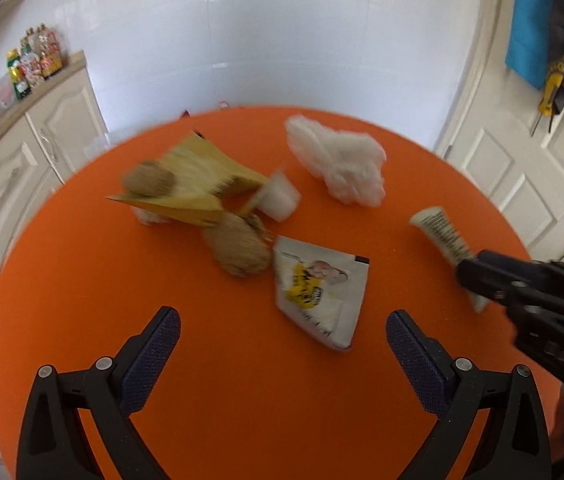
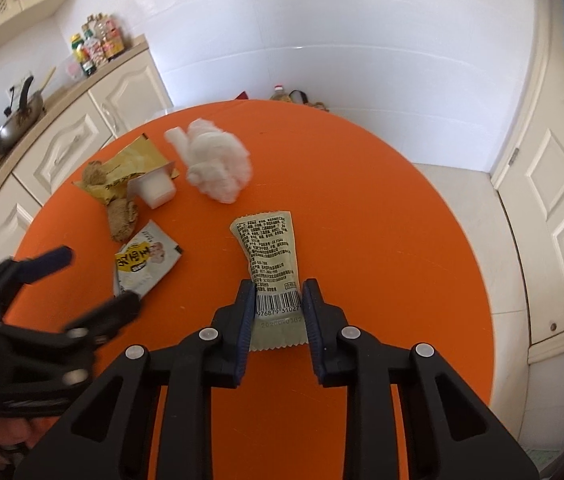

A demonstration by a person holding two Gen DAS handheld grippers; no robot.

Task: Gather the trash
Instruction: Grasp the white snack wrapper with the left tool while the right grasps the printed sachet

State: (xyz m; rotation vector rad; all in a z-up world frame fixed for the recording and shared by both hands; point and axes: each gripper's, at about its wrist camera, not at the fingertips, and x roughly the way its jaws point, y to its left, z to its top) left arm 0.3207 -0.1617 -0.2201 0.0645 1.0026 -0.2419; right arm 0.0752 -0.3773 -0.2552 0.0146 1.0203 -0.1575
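The right tongs (image 2: 278, 300) gripped a pale green wrapper (image 2: 270, 256) on the orange counter (image 2: 362, 200), while the left tongs (image 1: 282, 332) hung wide, empty, near a white packet (image 1: 318, 292).

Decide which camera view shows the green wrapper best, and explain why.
The right wrist view: the green wrapper lies centred, sharp, its print and barcode readable, its near end pinched in the right gripper. The left wrist view shows it small, blurred, at the right edge, partly hidden by that gripper.

Bright daylight, fisheye warp, slight blur
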